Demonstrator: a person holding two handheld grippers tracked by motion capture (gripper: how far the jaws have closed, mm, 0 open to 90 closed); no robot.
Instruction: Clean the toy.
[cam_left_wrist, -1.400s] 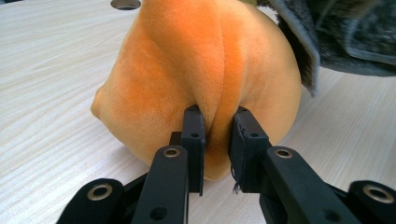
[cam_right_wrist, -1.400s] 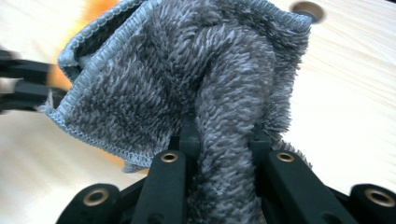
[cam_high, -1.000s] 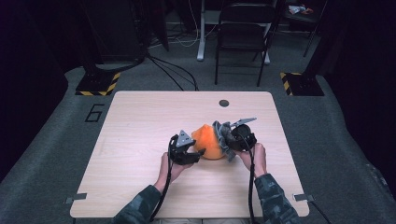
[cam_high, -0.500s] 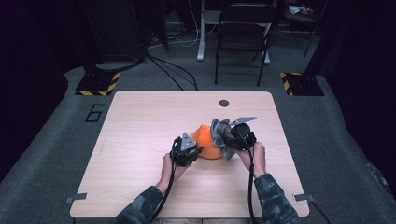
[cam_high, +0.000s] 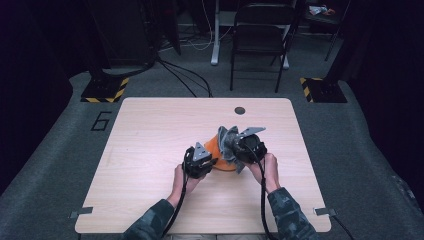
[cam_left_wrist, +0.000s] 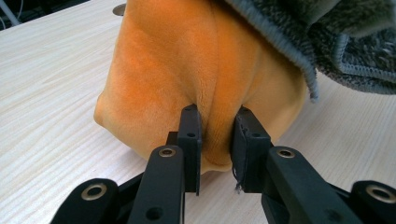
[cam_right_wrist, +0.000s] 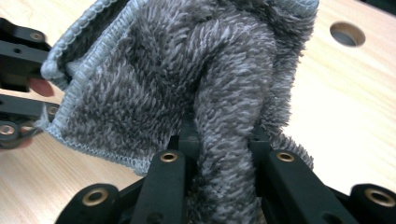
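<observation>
Left gripper (cam_left_wrist: 215, 133) fingers just closed, pinching fold of orange cloth (cam_left_wrist: 187, 70); right gripper (cam_right_wrist: 224, 140) fingers clamped on grey towel (cam_right_wrist: 187, 70), mid desk (cam_high: 150, 130).

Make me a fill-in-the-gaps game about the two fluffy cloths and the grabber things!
1. The left gripper is pinching a fold of the ______ cloth.
2. The right gripper is shut on the ______ cloth.
3. Both cloths sit over a light wooden ______.
4. Near the far edge of the table there is a small round ______.

Missing words: orange; grey; table; hole
</observation>
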